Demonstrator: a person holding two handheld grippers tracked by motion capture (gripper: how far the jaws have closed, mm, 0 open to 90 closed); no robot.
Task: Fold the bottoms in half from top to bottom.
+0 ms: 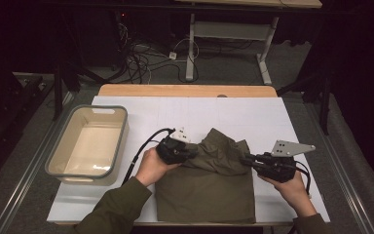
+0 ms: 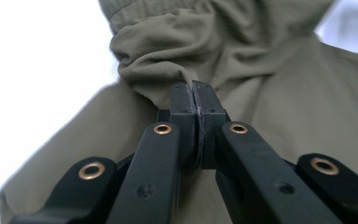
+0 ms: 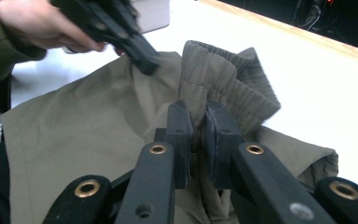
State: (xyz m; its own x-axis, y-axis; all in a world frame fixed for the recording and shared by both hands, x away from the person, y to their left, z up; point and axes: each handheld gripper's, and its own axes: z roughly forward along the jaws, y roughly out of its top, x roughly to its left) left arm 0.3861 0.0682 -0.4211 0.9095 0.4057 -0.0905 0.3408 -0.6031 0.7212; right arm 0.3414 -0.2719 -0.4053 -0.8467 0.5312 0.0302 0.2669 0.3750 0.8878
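Nearest, at the front edge of the table: flat, smoothed lower half of the garment, spread square, likely as the base for a fold. To either side, green sleeves and hands coming in low, wrists close to the cloth, probably for keeping the pull level rather than upward.

A little farther in, on the left border of the cloth: left gripper, pressed together tight, tips buried at a bunched fold. Seen along the jaws, pads meeting with no gap, wrinkled cloth right at the tips; impossible to say for sure whether a thin layer sits caught between or lies just beyond. Aimed inward toward the middle, as if for drawing that side across.

Opposite, on the right border: right gripper, pinching the garment, with a ridge of gathered, ribbed waistband visibly squeezed between the pads. Held low and nearly level, pointing toward the other tool, so as to keep the top end lifted and doubled back over the flat part.

Between the two: the crumpled upper end, humped and folded over, not yet laid flat. Judged so: a fold partway done, both ends gripped for tension.

Farther left, well apart from the cloth: bin, open side up, placed within easy reach, perhaps as the destination.
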